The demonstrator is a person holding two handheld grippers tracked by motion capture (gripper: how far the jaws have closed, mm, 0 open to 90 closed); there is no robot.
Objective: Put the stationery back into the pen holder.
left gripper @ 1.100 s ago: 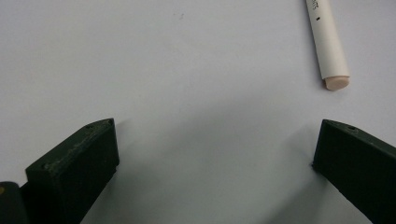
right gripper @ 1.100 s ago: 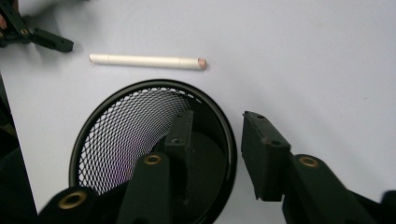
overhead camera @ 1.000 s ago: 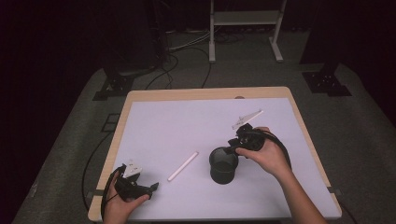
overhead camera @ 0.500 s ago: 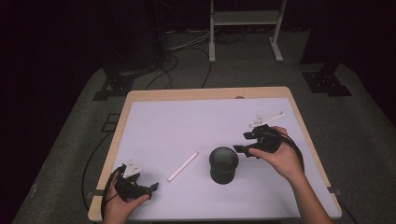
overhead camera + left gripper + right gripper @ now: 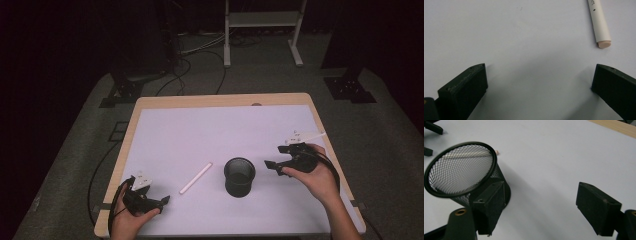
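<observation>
A black mesh cup (image 5: 239,176) stands upright on the white mat, right of centre. A white marker (image 5: 196,178) lies slanted just left of it. At the cup's right, apart from it, my right gripper (image 5: 272,165) points left. Its jaws have just been opening and stand wide with nothing between them. In the right gripper view the cup (image 5: 461,170) sits behind the left jaw, and bare mat lies in the right gripper (image 5: 541,200) gap. My left gripper (image 5: 161,201) rests open near the front left corner. In the left gripper view the marker's capped end (image 5: 600,25) lies beyond the right jaw.
The white mat (image 5: 210,135) covers most of a wooden table (image 5: 200,100), whose edges show at the back and left. Beyond the table are a dark floor, cables and a white stand (image 5: 262,20). Bare mat stretches behind the cup.
My right gripper has let go of the cup's rim, opened its jaws and drawn away to the right. The cup stays upright where it was. The left gripper has not moved.
</observation>
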